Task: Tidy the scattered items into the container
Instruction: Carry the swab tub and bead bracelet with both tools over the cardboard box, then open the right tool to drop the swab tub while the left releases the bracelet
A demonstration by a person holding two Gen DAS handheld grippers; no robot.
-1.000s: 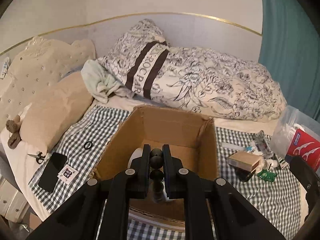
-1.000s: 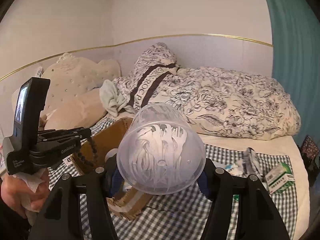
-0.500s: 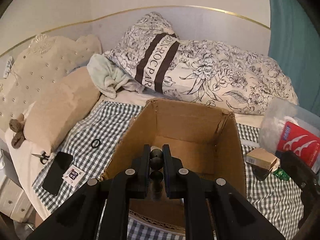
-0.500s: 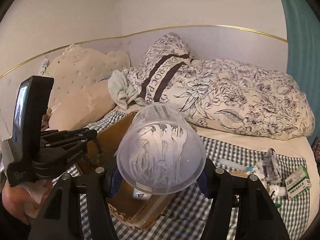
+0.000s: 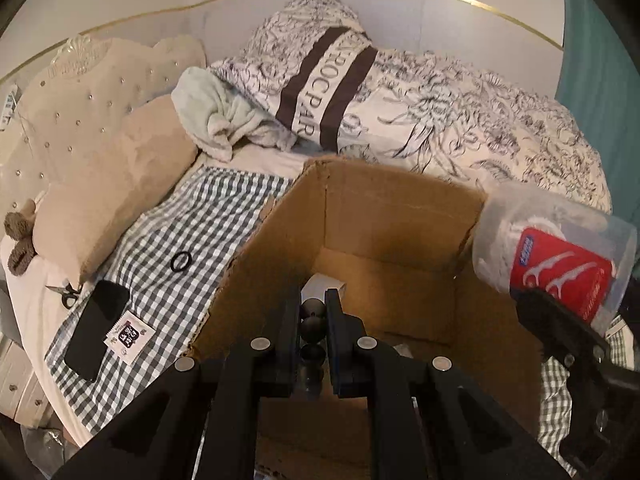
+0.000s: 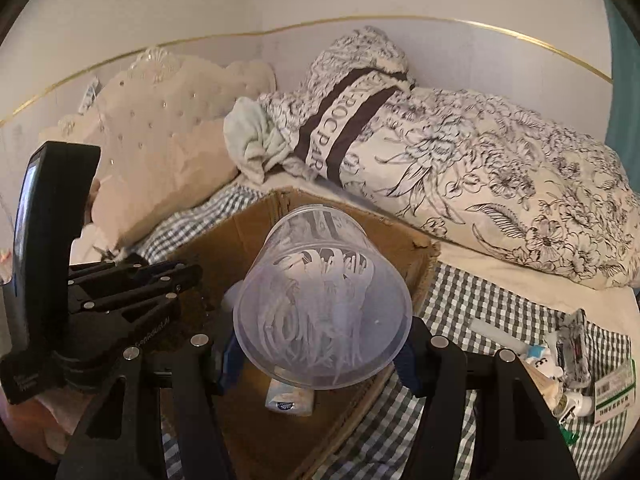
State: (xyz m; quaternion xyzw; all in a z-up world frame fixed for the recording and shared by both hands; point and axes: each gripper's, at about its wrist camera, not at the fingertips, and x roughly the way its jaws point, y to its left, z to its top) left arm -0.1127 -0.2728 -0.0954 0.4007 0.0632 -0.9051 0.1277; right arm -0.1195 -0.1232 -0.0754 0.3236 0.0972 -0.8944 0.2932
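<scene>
Ahead of and below the left tongs (image 5: 313, 312), the cardboard box (image 5: 400, 216) stands open, its floor mostly bare past a small white carton (image 5: 326, 282). The clear tub (image 6: 322, 304) in the right tongs (image 6: 320, 360) crowds the box's right wall.

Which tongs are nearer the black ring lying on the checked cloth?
Left. The left tongs, shut on a string of black beads, hang over the box beside the ring; the right tongs are across the box.
</scene>
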